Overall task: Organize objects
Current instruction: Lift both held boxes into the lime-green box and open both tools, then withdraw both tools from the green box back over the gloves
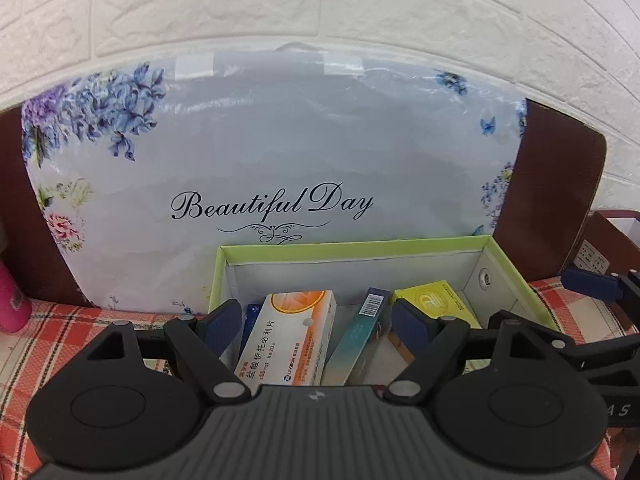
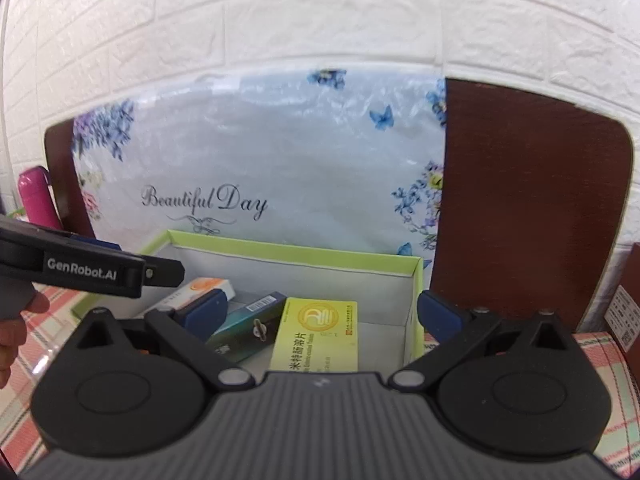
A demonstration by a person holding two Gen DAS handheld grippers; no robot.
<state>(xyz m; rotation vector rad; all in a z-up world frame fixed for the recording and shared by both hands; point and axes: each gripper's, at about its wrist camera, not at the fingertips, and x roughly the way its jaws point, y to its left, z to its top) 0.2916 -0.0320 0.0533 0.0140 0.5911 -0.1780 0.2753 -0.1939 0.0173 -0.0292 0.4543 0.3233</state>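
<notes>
White embossed brick-pattern wall (image 1: pixel 320 4) behind; red-and-white plaid cloth (image 1: pixel 52 344) covers the surface. A pale grey plastic bag (image 1: pixel 304 148) with blue and purple flowers stands against a dark brown board (image 2: pixel 532 208); script on it reads "Beautiful Day". Pink bottle (image 1: pixel 12 304) at far left, partly cut off by the frame edge.

Open box with a lime-green rim (image 1: pixel 352 246) and white inner walls sits on the cloth just in front of the bag. Inside, side by side:
- white-and-orange medicine carton (image 1: pixel 292 332), Chinese print, "50mg" partly legible, leaning on its edge at the left;
- teal carton (image 1: pixel 360 340) with a barcode on its end, tilted, in the middle;
- yellow carton (image 2: pixel 320 332) with a round gold emblem and Chinese text, lying flat toward the right.

Bare white floor of the box shows behind the cartons and to the right of the yellow one; that back-right corner is free room.

Left tool (image 1: pixel 320 324): jaws well apart, blue pads either side of the white-and-orange and teal cartons, not pressing on them; nothing held. In the right wrist view its black side reads "GenRobot.AI", with a person's fingers (image 2: pixel 20 320) below it.

Right tool (image 2: pixel 324 312): jaws spread very wide, left pad over the box interior, right pad outside the box's right wall; the yellow carton lies between them untouched.

A brown box with a white label (image 2: pixel 628 320) stands at far right; its print is too small to read.
</notes>
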